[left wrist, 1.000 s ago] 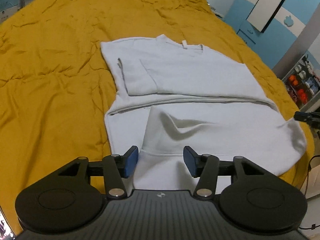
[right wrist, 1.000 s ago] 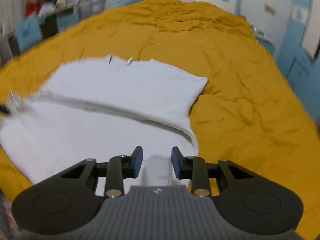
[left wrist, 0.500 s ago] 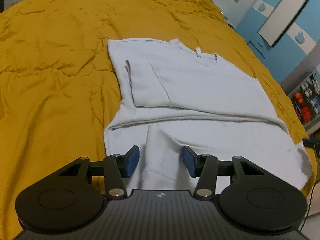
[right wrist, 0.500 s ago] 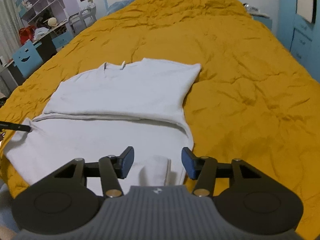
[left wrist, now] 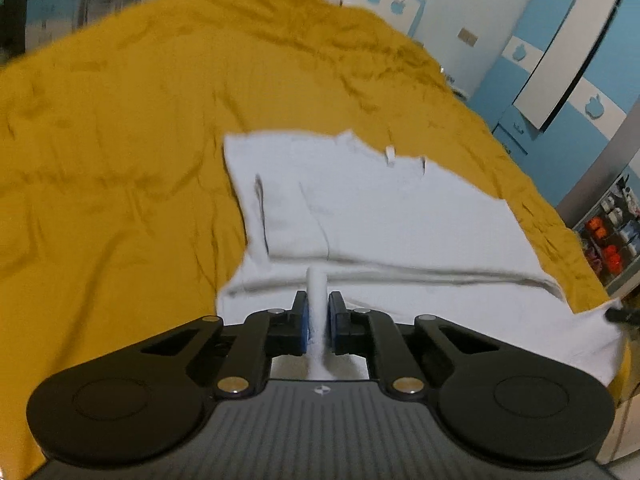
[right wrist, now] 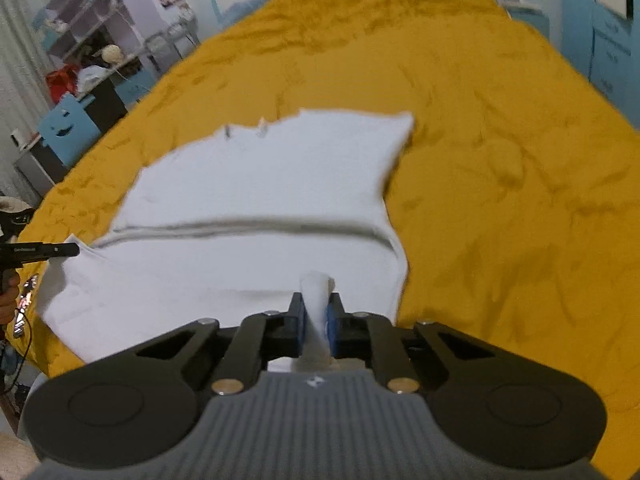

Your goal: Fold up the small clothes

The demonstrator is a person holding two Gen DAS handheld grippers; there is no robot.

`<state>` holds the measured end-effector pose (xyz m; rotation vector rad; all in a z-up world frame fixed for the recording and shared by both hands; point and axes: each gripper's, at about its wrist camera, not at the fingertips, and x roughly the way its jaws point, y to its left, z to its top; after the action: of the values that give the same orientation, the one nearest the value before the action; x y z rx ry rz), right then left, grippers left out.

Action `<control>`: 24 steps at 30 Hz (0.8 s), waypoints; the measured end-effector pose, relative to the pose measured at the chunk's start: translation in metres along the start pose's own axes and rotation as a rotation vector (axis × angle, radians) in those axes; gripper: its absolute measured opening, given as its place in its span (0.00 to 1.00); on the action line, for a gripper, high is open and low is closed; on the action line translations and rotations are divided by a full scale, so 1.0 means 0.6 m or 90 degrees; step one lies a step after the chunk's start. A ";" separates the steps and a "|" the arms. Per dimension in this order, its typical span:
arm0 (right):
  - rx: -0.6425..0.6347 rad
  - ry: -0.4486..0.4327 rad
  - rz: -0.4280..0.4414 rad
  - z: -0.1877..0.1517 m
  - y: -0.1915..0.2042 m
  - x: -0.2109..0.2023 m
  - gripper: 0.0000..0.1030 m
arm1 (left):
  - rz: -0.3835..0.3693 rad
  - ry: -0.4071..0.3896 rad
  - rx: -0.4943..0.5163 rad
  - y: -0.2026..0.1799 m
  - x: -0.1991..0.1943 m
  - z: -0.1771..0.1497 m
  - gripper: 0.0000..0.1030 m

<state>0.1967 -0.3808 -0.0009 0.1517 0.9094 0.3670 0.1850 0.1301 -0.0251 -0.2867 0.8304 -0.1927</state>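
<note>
Grippers pinching shirt hem on bed

Left gripper [left wrist: 318,322] and right gripper [right wrist: 316,322] have just closed, each clamped on the white shirt's [left wrist: 400,216] near edge, over the mustard bedspread [left wrist: 120,140].

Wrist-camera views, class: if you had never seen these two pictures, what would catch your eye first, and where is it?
A white top lies partly folded across a mustard-yellow bedspread that fills most of both views. At the near hem, the left gripper and the right gripper have each just closed on a raised pleat of the white cloth. Blue and white cupboards stand beyond the bed.
</note>
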 end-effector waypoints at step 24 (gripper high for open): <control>-0.107 -0.244 -0.132 0.357 0.056 0.081 0.03 | 0.199 -0.227 0.138 -0.070 0.101 0.274 0.04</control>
<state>0.3854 -0.3258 0.1029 -0.0283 0.5066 0.2102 0.3459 0.1024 0.0513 0.0168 0.4859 0.0619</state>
